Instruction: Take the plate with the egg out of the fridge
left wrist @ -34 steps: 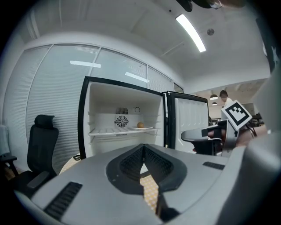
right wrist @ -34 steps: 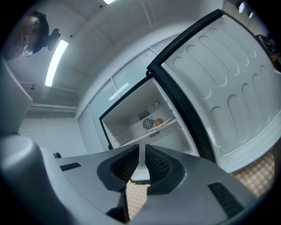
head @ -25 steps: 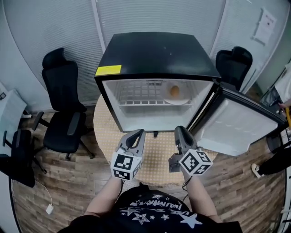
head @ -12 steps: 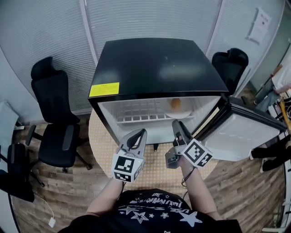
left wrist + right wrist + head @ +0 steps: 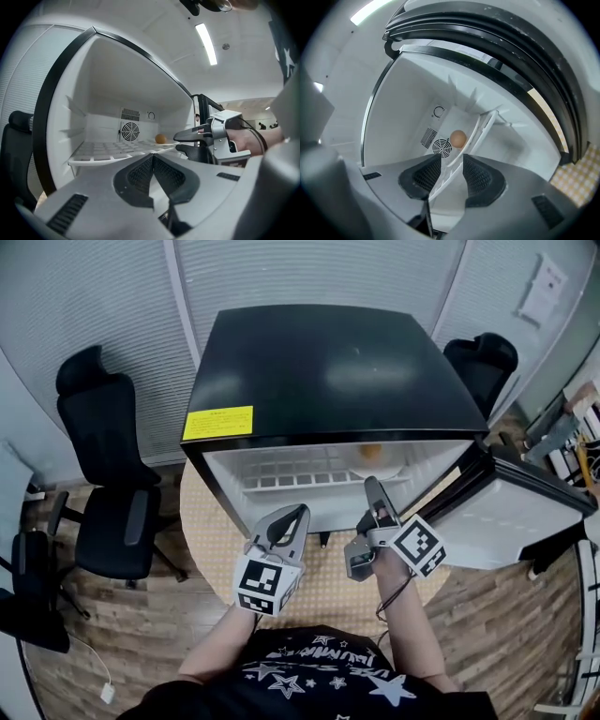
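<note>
A brown egg (image 5: 372,452) lies on a white plate (image 5: 165,145) at the right of the white shelf (image 5: 108,152) inside the open black fridge (image 5: 328,362). In the right gripper view the egg (image 5: 458,138) shows straight ahead, past the jaws. My right gripper (image 5: 373,488) is just in front of the opening. It is rolled on its side and open; its jaws have just been opening, and only the shelf's edge shows through the gap. My left gripper (image 5: 298,514) hangs lower left of the opening, shut and empty.
The fridge door (image 5: 506,512) stands open to the right. The fridge sits on a round beige table (image 5: 319,568). Black office chairs stand at the left (image 5: 103,474) and behind at the right (image 5: 478,362). Wood floor surrounds the table.
Both grippers have moved forward toward the fridge opening. The right gripper has rolled onto its side and its jaws have opened. Less of the fridge's inside shows from above.
</note>
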`<state>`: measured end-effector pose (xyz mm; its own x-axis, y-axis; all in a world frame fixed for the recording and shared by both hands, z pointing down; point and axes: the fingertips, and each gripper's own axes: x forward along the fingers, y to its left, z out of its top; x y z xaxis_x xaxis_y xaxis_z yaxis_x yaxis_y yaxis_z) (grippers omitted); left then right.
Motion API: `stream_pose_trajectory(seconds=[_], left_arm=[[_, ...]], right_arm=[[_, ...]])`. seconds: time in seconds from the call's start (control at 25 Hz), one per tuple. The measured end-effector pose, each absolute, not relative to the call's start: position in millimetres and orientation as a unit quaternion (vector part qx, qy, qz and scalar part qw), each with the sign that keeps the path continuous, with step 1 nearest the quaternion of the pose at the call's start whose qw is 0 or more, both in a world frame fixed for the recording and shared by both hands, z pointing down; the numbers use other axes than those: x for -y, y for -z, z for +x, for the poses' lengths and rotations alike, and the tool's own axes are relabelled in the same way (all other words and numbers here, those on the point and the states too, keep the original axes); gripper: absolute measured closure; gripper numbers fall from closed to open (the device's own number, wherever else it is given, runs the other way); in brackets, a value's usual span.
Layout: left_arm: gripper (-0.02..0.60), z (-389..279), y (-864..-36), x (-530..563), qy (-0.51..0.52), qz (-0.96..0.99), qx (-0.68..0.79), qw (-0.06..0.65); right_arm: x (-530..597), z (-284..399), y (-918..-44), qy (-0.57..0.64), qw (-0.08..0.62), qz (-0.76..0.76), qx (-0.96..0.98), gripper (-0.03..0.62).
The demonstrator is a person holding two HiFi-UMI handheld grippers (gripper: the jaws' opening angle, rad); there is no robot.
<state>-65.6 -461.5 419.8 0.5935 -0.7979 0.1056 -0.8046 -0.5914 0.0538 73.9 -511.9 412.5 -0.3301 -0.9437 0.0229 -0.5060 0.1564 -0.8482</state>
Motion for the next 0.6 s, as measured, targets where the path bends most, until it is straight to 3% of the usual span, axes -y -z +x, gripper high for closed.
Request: stream_pose_trajectory(seconds=[0.6], left_arm=[[0.574, -62, -419, 468, -0.03, 0.893, 0.446, 0.049]], right_arm=[[520, 88, -417, 0.53, 0.386, -0.441, -0.613, 0.462]])
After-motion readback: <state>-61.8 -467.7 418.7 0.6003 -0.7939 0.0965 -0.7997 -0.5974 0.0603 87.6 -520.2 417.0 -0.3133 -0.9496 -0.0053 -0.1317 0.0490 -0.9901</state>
